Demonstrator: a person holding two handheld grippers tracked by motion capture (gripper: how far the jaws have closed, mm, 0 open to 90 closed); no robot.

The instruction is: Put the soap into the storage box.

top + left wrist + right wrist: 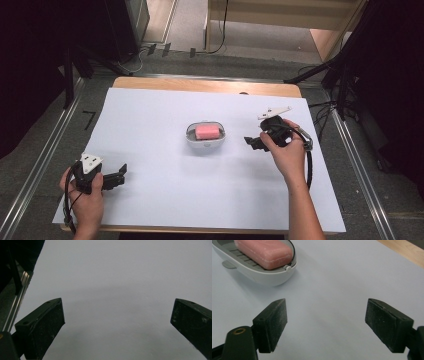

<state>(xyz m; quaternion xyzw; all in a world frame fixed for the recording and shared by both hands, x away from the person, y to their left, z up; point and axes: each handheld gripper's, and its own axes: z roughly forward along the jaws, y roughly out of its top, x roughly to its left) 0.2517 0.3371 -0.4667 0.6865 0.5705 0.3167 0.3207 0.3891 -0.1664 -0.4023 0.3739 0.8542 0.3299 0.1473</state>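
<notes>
A pink bar of soap lies in a grey oval soap dish at the middle of the white sheet. My right gripper is held just right of the dish, open, with only bare sheet between its jaws. In the right gripper view the soap and the dish sit at the upper left, ahead of the right gripper. My left gripper rests near the sheet's front left corner, far from the dish, open and empty. The left gripper view has its jaws wide apart over plain sheet, the left gripper empty.
The white sheet covers a wooden table with a strip of wood bare at the far edge. Metal rails run along both sides. Dark stands and cables crowd the back right; black curtains flank the table.
</notes>
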